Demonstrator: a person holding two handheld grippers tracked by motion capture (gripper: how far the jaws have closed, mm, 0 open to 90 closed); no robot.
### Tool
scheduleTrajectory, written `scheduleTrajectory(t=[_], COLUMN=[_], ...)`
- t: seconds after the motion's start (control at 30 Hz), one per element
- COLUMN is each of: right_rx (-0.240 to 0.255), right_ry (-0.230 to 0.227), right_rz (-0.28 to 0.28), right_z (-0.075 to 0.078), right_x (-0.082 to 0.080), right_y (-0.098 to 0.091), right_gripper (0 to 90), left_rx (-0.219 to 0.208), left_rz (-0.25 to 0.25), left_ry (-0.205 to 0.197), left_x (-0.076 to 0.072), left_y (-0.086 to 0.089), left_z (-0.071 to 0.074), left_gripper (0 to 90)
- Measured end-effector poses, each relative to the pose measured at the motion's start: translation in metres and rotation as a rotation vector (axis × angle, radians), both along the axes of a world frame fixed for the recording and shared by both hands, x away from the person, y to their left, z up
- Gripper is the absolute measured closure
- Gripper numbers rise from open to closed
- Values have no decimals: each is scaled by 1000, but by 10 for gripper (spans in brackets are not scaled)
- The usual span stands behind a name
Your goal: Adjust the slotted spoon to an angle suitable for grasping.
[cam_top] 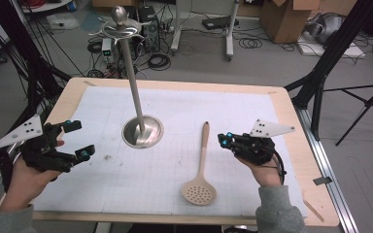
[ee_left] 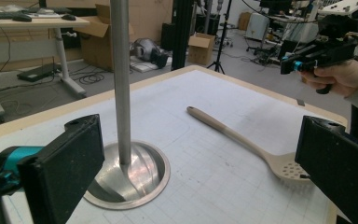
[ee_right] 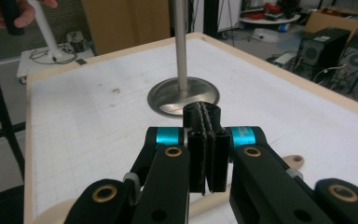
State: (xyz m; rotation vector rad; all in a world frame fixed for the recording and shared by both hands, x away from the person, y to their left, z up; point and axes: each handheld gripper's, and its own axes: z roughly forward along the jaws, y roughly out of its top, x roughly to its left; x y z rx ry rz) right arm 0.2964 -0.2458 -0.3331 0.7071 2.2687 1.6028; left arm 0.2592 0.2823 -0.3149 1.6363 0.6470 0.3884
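White tabletop [cam_top: 184, 104] lies open between the wide left claw [cam_top: 79, 140] and the empty, pinched-together right claw [cam_top: 222, 140] beside the slotted spoon [cam_top: 201, 167].

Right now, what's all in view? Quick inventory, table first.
Table: one, white gridded top with pale wood edge, centre.
Stand: one, silver pole on a round base, upright, left of table centre, hooks at top bare.
Slotted spoon: one, beige, flat on the table right of the stand, handle pointing away, untouched.
Boxes: cardboard, brown, on the floor beyond the table.
Left claw: black, open, over the table's left edge.
Right claw: black, shut on nothing, just right of the spoon's handle.
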Motion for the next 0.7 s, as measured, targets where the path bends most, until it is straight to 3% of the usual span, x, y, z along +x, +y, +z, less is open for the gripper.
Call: scheduleTrajectory(t=[0.27,0.33,0.43,0.7], right_rx=[-11,-2,50,-46], right_ry=[20,19,43,60], right_rz=[-2,-6,-20,-3], right_z=[-16,-20,-28,-44], right_x=[11,13,15,19], right_y=[8,10,12,24], right_gripper=[894,894,893,895], left_rx=[10,12,12,17], left_rz=[8,9,12,6], left_ry=[7,9,9,15], left_x=[-4,-4,-5,-5], left_y=[3,4,5,3], left_z=[-2,-2,-2,-4], left_gripper=[17,17,18,18])
